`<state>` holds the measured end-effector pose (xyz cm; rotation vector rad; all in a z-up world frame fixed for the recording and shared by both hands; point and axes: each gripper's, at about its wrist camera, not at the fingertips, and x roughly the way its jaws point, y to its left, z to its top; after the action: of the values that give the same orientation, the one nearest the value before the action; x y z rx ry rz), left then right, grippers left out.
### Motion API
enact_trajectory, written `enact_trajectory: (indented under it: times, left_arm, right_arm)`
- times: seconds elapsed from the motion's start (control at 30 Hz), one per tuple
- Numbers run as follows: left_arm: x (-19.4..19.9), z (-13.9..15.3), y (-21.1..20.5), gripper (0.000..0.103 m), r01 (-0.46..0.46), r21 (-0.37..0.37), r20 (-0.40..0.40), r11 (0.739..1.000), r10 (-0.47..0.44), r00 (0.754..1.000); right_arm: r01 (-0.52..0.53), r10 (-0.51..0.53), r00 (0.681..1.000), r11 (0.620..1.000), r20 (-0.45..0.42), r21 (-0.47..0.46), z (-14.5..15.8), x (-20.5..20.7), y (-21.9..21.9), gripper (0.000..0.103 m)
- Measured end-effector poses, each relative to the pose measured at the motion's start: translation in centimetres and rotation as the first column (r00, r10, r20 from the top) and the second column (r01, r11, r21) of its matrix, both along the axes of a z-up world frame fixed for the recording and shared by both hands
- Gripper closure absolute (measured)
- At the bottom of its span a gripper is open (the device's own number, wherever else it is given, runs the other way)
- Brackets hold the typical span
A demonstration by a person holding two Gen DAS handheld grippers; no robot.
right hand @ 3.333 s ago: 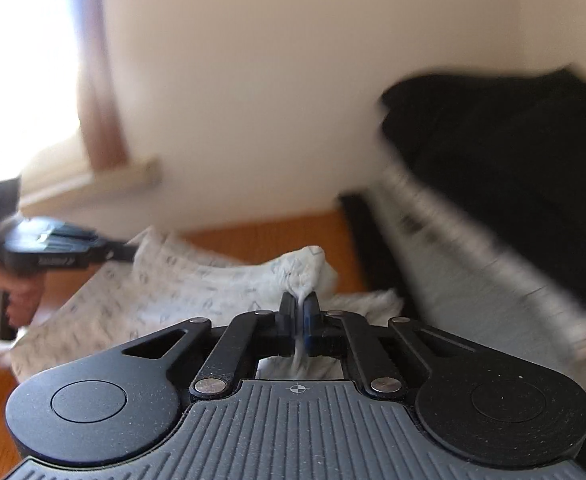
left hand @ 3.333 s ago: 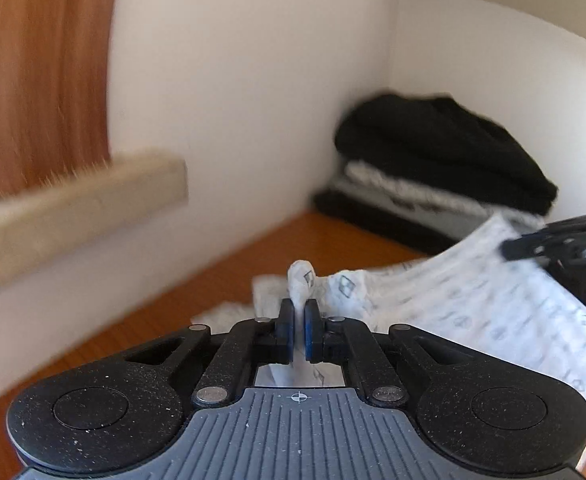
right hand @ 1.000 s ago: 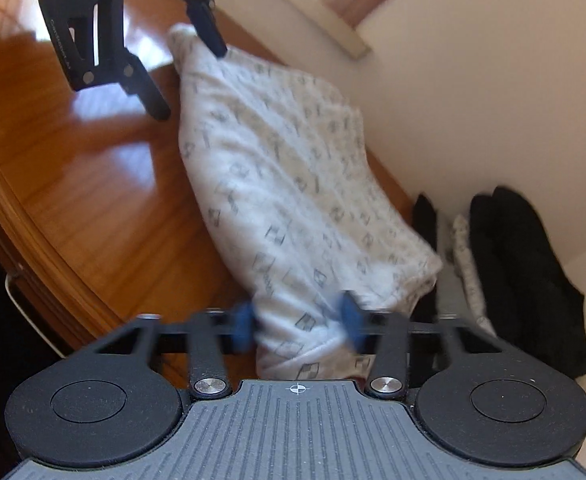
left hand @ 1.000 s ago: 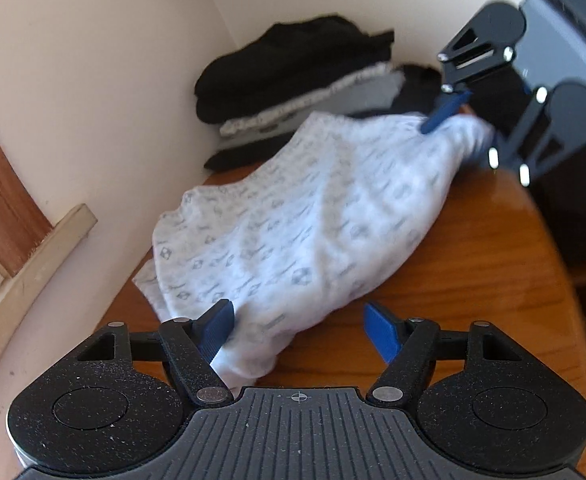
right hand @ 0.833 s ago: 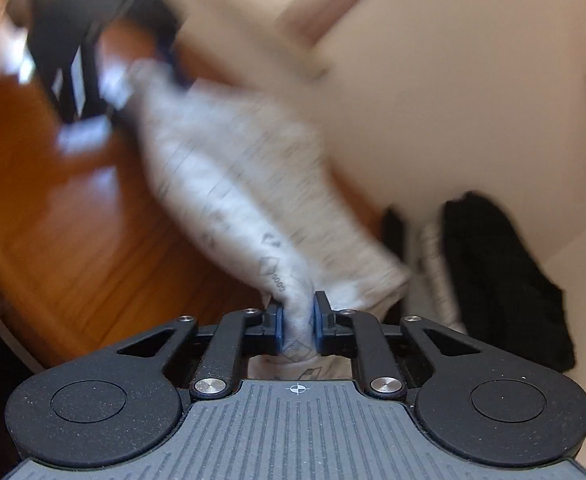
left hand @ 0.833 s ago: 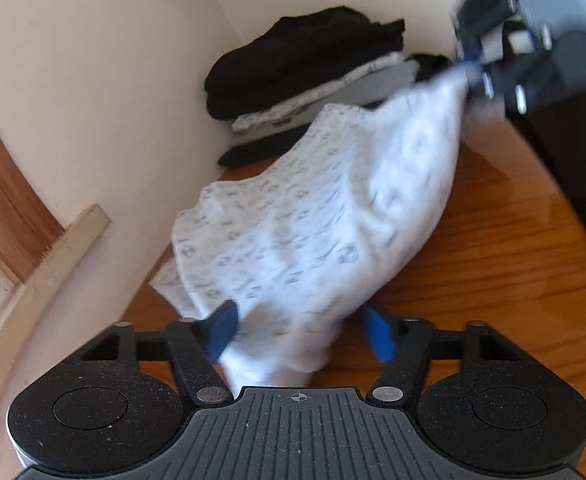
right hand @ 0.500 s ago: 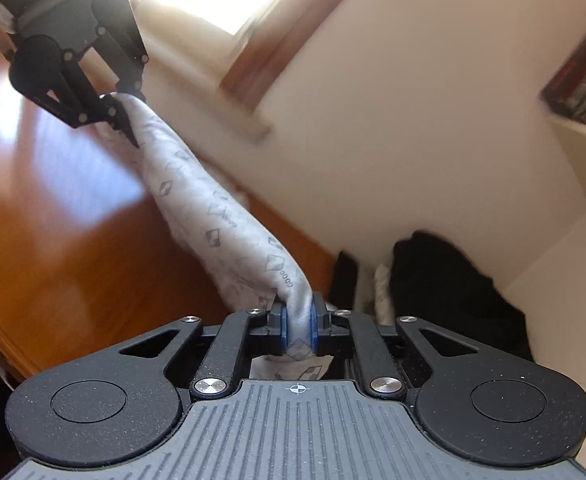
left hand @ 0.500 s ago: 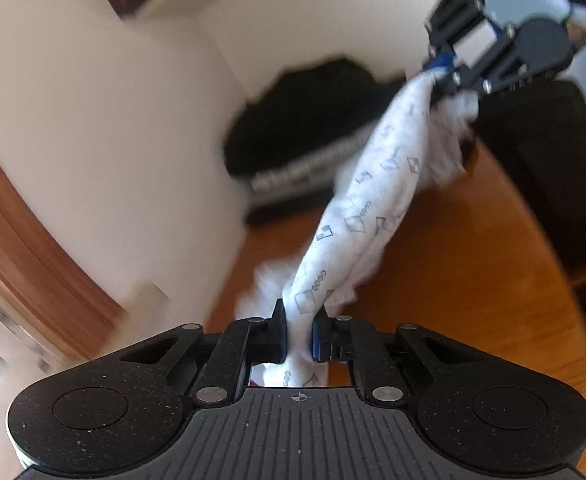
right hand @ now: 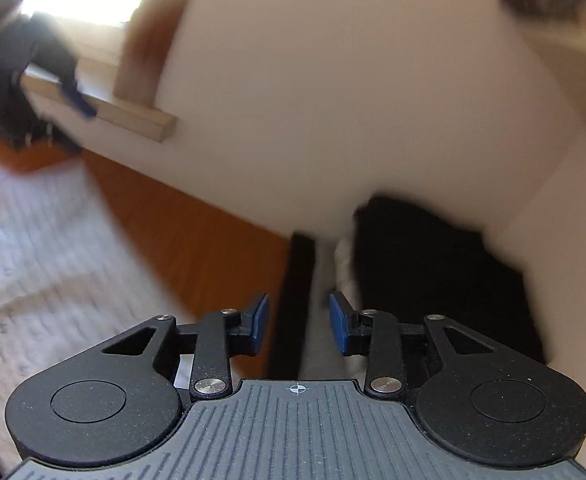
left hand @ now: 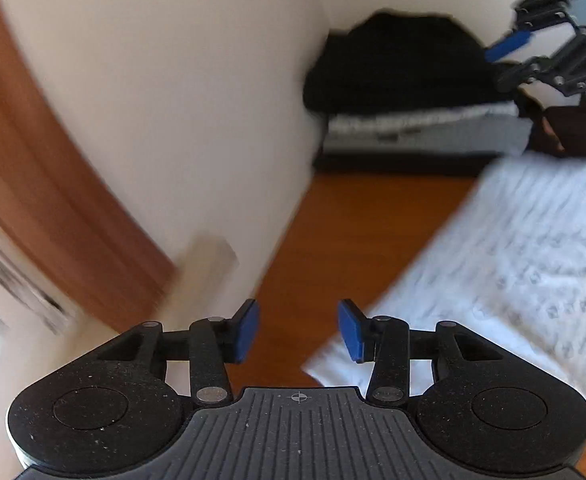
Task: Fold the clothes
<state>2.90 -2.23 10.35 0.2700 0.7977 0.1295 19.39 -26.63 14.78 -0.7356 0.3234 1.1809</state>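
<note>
Blurred tabletop (left hand: pixel 357 216) bears white garment (left hand: pixel 525 264), frame-cut; both tools opening, nothing between.

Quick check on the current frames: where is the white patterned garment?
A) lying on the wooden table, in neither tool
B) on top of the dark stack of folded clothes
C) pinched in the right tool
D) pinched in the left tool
A: the white patterned garment lies on the orange-brown wooden table; the left tool and right tool are opening with nothing between their blue pads.
</note>
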Motion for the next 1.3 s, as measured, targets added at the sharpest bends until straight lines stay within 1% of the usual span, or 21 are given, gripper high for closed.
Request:
enact_trajectory:
  times: [0.03, 0.13, 0.17, 0.23, 0.3, 0.33, 0.4, 0.47, 0.53, 0.6, 0.63, 0.7, 0.77, 0.83, 0.9, 0.93, 1.03, 1.1, 1.17, 1.23, 1.3]
  left_arm:
    - [-0.2, -0.8, 0.3, 0.055, -0.006, -0.033, 0.015, 0.999, 0.006, 1.000]
    - [-1.1, -2.3, 0.3, 0.041, -0.003, -0.128, 0.085, 0.992, 0.014, 0.996]
    - [-1.3, -2.8, 0.1, 0.041, 0.007, -0.161, 0.103, 0.987, 0.010, 0.995]
    - [-1.5, -4.0, -0.1, 0.041, 0.037, -0.217, 0.125, 0.976, -0.010, 0.992]
    - [-2.1, -4.8, -1.0, 0.041, 0.048, -0.234, 0.126, 0.971, -0.019, 0.992]
    - [-2.6, -5.1, -1.4, 0.041, 0.048, -0.235, 0.124, 0.971, -0.019, 0.992]
    - [-3.7, -6.0, -1.6, 0.041, 0.028, -0.235, 0.103, 0.972, -0.003, 0.995]
    - [-4.6, -7.1, -1.3, 0.044, -0.007, -0.221, 0.076, 0.975, 0.025, 0.997]
    - [-5.5, -7.9, -0.7, 0.044, -0.047, -0.216, 0.066, 0.975, 0.063, 0.996]
    - [-6.5, -7.5, -0.3, 0.045, -0.093, -0.248, 0.113, 0.964, 0.124, 0.986]
    - [-7.2, -6.8, -0.3, 0.045, -0.104, -0.270, 0.154, 0.957, 0.149, 0.977]
    - [-8.1, -5.4, -0.8, 0.045, -0.084, -0.327, 0.212, 0.941, 0.160, 0.964]
    - [-8.2, -4.6, -2.3, 0.045, -0.042, -0.351, 0.238, 0.936, 0.133, 0.962]
    - [-7.8, -4.6, -4.1, 0.045, -0.009, -0.343, 0.227, 0.939, 0.092, 0.970]
    - [-7.5, -5.5, -5.3, 0.047, -0.002, -0.321, 0.189, 0.947, 0.066, 0.980]
    - [-7.5, -6.1, -5.5, 0.054, -0.012, -0.310, 0.165, 0.951, 0.066, 0.984]
    - [-7.9, -7.9, -4.9, 0.058, -0.050, -0.305, 0.105, 0.951, 0.086, 0.991]
    - [-8.7, -8.5, -4.3, 0.058, -0.057, -0.316, 0.108, 0.947, 0.095, 0.990]
    - [-8.9, -8.7, -4.4, 0.058, -0.067, -0.298, 0.109, 0.952, 0.103, 0.989]
    - [-9.1, -8.5, -4.7, 0.058, -0.083, -0.267, 0.116, 0.960, 0.117, 0.986]
    - [-10.2, -8.0, -4.8, 0.054, -0.103, -0.274, 0.145, 0.956, 0.147, 0.979]
  right_arm:
    - [-0.008, 0.009, 0.999, 1.000, -0.034, 0.009, -1.0, 0.0, -0.4, 0.068]
    - [-0.001, 0.009, 0.987, 0.999, -0.158, 0.053, -4.0, 0.0, -1.4, 0.067]
    - [0.009, 0.007, 0.977, 0.997, -0.211, 0.073, -5.0, 0.0, -1.7, 0.067]
    - [0.033, 0.005, 0.945, 0.993, -0.327, 0.112, -7.1, -0.3, -2.1, 0.066]
    - [0.025, 0.029, 0.910, 0.992, -0.415, 0.123, -9.2, -0.6, -2.1, 0.065]
    - [0.030, 0.022, 0.906, 0.993, -0.422, 0.116, -10.2, -0.9, -1.7, 0.065]
    - [0.065, -0.024, 0.929, 0.993, -0.370, 0.100, -11.8, -1.7, -1.8, 0.067]
    - [0.118, -0.077, 0.940, 0.988, -0.333, 0.103, -12.5, -1.4, -2.6, 0.066]
    - [0.164, -0.116, 0.934, 0.980, -0.338, 0.117, -12.6, -1.3, -3.2, 0.065]
    - [0.182, -0.115, 0.932, 0.969, -0.344, 0.169, -11.8, -1.6, -4.3, 0.065]
    - [0.181, -0.101, 0.933, 0.962, -0.347, 0.206, -11.4, -2.1, -4.6, 0.065]
    - [0.158, -0.057, 0.931, 0.954, -0.359, 0.257, -10.8, -3.4, -4.8, 0.065]
    - [0.114, -0.007, 0.932, 0.955, -0.362, 0.273, -10.9, -5.0, -4.7, 0.065]
    - [0.077, 0.027, 0.933, 0.958, -0.358, 0.275, -11.3, -6.4, -4.5, 0.065]
    - [0.069, 0.023, 0.939, 0.965, -0.344, 0.252, -12.2, -7.0, -4.4, 0.064]
    - [0.073, 0.013, 0.943, 0.967, -0.334, 0.244, -12.6, -7.0, -4.5, 0.063]
    - [0.116, -0.031, 0.941, 0.965, -0.337, 0.236, -13.6, -6.1, -5.4, 0.062]
    - [0.153, -0.061, 0.933, 0.959, -0.356, 0.237, -14.2, -5.2, -6.0, 0.062]
    - [0.180, -0.085, 0.928, 0.955, -0.362, 0.237, -14.6, -4.7, -6.4, 0.062]
    - [0.179, -0.094, 0.939, 0.956, -0.332, 0.234, -14.4, -5.1, -5.9, 0.062]
    - [0.178, -0.099, 0.947, 0.954, -0.305, 0.242, -14.2, -5.6, -5.8, 0.062]
